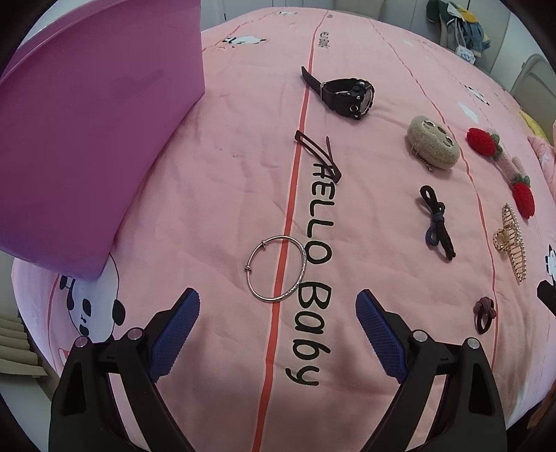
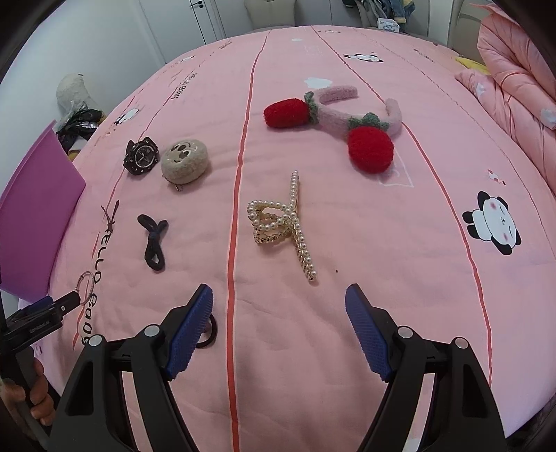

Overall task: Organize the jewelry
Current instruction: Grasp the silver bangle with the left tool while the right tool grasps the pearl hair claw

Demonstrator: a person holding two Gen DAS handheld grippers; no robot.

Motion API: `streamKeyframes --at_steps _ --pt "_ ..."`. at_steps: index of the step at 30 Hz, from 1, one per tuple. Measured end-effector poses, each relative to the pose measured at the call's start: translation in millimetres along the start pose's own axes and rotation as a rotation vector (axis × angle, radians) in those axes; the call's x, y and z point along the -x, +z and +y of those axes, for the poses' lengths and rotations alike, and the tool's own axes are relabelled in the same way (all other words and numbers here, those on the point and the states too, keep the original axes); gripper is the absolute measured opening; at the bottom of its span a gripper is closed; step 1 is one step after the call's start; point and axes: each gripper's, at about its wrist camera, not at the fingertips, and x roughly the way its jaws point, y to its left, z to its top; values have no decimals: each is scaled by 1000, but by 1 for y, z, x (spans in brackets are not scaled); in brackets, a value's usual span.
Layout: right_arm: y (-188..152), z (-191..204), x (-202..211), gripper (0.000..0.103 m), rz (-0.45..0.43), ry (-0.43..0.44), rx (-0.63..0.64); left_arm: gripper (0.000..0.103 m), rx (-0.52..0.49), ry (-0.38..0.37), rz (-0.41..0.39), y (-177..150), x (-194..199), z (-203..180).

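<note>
pink bedsheet (image 1: 215, 194) (panda print), clothes pile (image 1: 458, 24)

On the bed (image 1: 215, 215), the bangle (image 1: 277, 268) lies just ahead of the left tongs (image 1: 277, 306). The box (image 1: 87, 139) stands at ten o'clock, the hair clip (image 1: 318, 155) at twelve, the watch (image 1: 347, 94) behind it, and the knotted hair tie (image 1: 437, 222) at two o'clock.

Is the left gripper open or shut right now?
Open. The left gripper has its blue pads spread wide, empty, with the thin silver bangle lying on the pink bedspread just ahead.
</note>
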Motion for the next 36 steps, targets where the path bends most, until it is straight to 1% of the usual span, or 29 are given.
streamKeyframes --at_steps 15,36 --pt "11 -6 -30 75 21 -13 2 90 4 21 31 4 -27 -2" --pt "37 -6 -78 75 52 -57 53 90 -7 38 27 9 -50 -8"
